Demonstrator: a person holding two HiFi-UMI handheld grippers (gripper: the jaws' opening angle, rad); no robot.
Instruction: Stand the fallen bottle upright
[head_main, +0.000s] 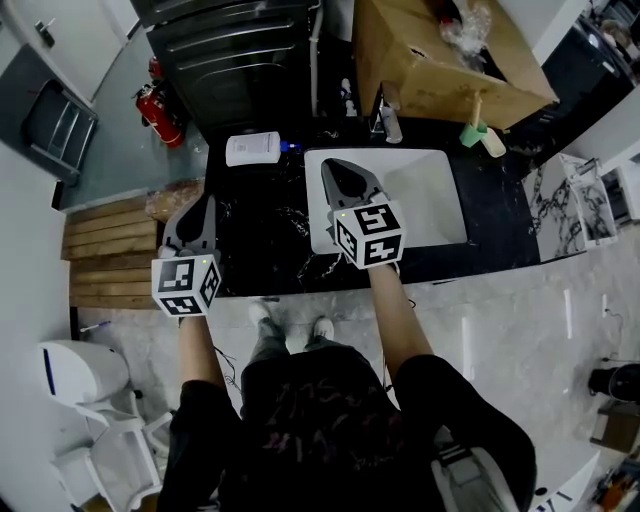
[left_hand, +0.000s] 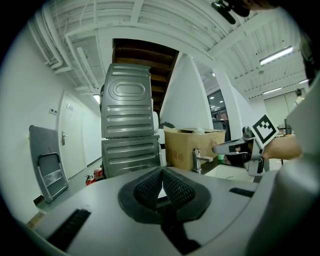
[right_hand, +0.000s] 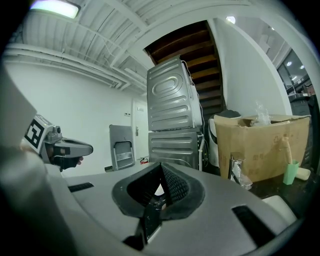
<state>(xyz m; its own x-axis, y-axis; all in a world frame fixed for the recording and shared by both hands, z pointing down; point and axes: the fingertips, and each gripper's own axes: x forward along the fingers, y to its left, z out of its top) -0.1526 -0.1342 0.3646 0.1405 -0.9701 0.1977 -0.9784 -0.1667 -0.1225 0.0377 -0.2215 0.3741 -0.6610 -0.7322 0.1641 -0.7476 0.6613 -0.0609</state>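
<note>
1. So: the fallen bottle (head_main: 253, 148) lies on its side on the dark counter (head_main: 260, 200), blue cap (head_main: 290, 147) pointing twd the sink (head_main: 440, 215). Nothing touches it; not stood up yet.
2. Your left gripper (head_main: 207, 203) is the nearer one but well short of it. Jaws pressed together, empty, prob. because no grab is set up yet.
3. Your right gripper (head_main: 337, 172) hangs over the sink's left edge, jaws likewise together, holding nothing.
4. My read: spread one pair before reaching. The body looks broad, so it could slip or roll as you tip it up.
</note>
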